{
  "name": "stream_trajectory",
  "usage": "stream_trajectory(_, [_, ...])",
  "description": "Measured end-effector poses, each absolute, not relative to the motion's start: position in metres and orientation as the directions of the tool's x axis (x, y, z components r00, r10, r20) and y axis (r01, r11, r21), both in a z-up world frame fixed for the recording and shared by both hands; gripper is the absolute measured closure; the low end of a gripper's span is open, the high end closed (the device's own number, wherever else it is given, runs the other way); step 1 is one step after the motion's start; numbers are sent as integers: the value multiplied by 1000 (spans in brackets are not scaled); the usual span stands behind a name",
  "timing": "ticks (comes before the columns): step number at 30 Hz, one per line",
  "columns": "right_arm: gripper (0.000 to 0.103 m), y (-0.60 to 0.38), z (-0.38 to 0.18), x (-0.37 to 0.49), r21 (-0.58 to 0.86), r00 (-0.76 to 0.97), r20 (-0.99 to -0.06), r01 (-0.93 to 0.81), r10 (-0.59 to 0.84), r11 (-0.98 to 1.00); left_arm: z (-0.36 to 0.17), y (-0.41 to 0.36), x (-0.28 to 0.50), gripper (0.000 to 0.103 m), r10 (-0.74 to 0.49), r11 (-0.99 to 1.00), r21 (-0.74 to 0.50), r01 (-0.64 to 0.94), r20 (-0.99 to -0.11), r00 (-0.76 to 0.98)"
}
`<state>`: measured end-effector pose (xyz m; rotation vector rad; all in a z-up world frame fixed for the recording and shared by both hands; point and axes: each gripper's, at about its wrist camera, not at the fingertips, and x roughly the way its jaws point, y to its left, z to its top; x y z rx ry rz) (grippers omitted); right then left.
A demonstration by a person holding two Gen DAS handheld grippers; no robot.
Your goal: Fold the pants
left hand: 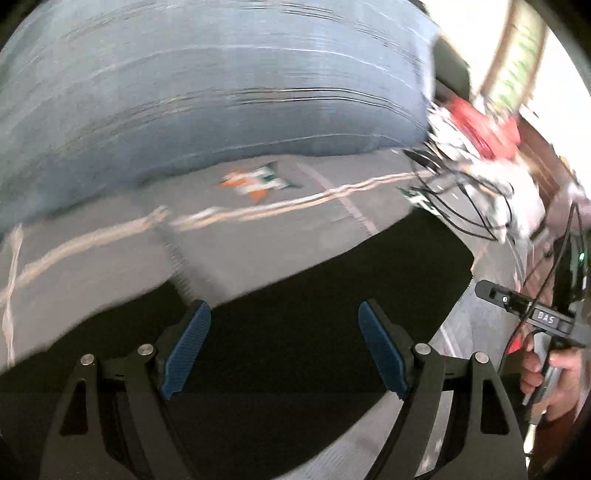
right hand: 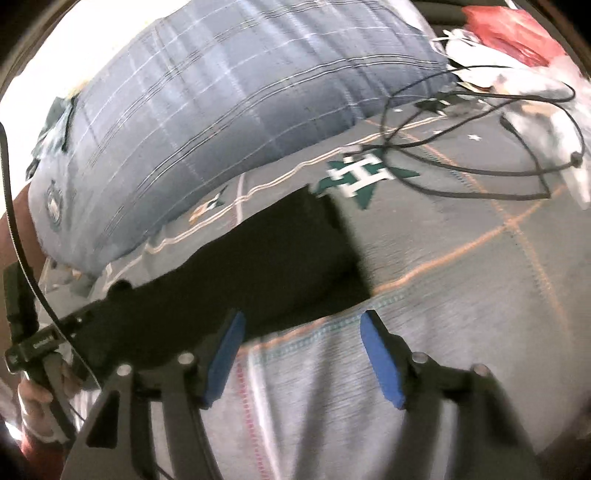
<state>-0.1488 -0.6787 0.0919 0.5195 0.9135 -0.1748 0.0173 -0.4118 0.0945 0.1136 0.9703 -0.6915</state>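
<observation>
Black pants [left hand: 295,295] lie flat on a grey patterned bedspread [left hand: 258,236]. In the left wrist view they fill the lower middle, and my left gripper [left hand: 283,304] hangs over them, open, with nothing between its blue pads [left hand: 186,350]. In the right wrist view the pants [right hand: 258,258] show as a dark oblong running from the left to a square end in the middle. My right gripper [right hand: 303,314] stands open just past their near edge, over bare bedspread [right hand: 443,295], with no cloth between its pads [right hand: 380,362]. Both views are blurred.
A big blue plaid pillow [right hand: 221,110] lies behind the pants. Black cables [right hand: 461,162], white things [right hand: 535,110] and a red item [right hand: 513,29] sit at the far right. A hand holds the other gripper at the right edge [left hand: 535,317] and at the left edge [right hand: 40,343].
</observation>
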Motion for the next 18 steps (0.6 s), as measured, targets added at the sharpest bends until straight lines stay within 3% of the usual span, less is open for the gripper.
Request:
stream_trajectory(7, [35, -685, 85, -141, 316, 589, -808, 400, 23, 860, 94, -476, 29, 20, -527, 723, -218, 656, -787, 319])
stream_trajectory(18, [34, -687, 79, -142, 342, 613, -790, 407, 24, 847, 89, -512, 31, 20, -535, 660, -173, 731, -791, 296])
